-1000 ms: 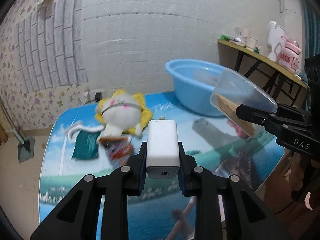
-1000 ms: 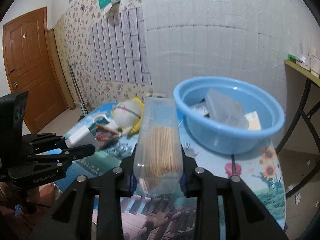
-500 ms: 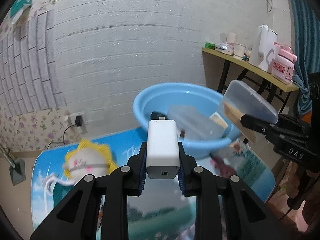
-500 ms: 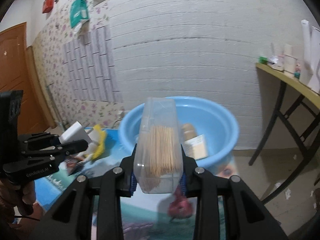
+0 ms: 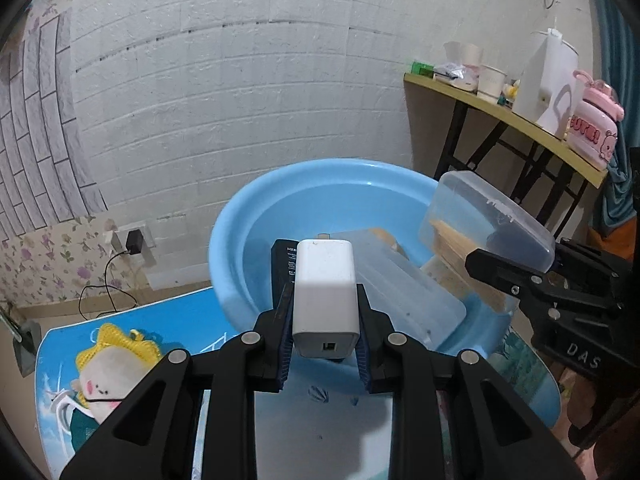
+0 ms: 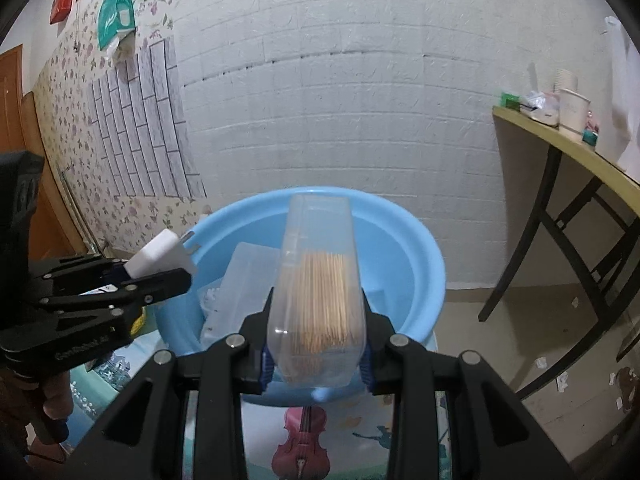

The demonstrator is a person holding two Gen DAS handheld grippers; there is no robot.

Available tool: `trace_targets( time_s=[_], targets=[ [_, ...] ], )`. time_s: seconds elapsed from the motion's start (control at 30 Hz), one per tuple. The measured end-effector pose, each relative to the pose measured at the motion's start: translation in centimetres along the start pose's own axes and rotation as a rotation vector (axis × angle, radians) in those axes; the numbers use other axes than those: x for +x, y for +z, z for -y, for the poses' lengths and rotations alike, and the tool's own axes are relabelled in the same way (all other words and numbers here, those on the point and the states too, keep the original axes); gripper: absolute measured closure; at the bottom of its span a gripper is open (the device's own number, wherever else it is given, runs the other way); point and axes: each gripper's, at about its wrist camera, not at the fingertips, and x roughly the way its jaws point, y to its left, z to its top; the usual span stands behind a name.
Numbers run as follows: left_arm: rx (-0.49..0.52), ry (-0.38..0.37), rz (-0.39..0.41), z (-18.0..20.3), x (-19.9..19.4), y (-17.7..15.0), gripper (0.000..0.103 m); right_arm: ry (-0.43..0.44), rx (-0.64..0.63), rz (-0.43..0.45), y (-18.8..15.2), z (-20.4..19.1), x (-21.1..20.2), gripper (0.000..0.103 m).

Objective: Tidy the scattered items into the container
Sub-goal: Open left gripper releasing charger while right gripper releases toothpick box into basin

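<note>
Left wrist view has the left gripper [image 5: 325,330] pinching the white charger [image 5: 325,292] and the right gripper [image 6: 316,354] clamping the toothpick box [image 6: 318,300], both over the blue basin [image 5: 240,240] at 12 o'clock, so dropping 2 together could bounce 1 off the clear box [image 5: 404,292] inside.

we see a home room: floral wallpaper [image 6: 64,120], wooden door [image 6: 12,96], side table [image 5: 520,120] with cups, pink bottle [image 5: 594,128].

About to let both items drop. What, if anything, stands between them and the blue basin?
Nothing visible. The white charger and clear toothpick box hang over the blue plastic basin; they would land on a translucent box inside.
</note>
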Motion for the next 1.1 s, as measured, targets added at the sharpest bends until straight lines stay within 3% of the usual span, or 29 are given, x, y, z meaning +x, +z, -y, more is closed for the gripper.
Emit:
trace_targets(
  time_s=[0.3,0.67,0.9,1.1],
  targets=[
    [0.008,0.026,-0.034,0.2,2.1,0.1,0.078,0.0,-0.008,-0.062,0.2,0.1,1.9,0.071],
    [0.01,0.039,-0.028,0.5,2.0,0.0,0.075,-0.011,-0.055,-0.096,-0.1,-0.8,2.9,0.069],
    [0.018,0.043,-0.014,0.7,1.2,-0.4,0.072,0.008,-0.032,-0.106,-0.2,-0.7,2.3,0.055],
    [0.006,0.036,0.0,0.7,-0.2,-0.8,0.072,0.003,-0.038,-0.094,-0.3,-1.2,1.0,0.055]
  ],
)
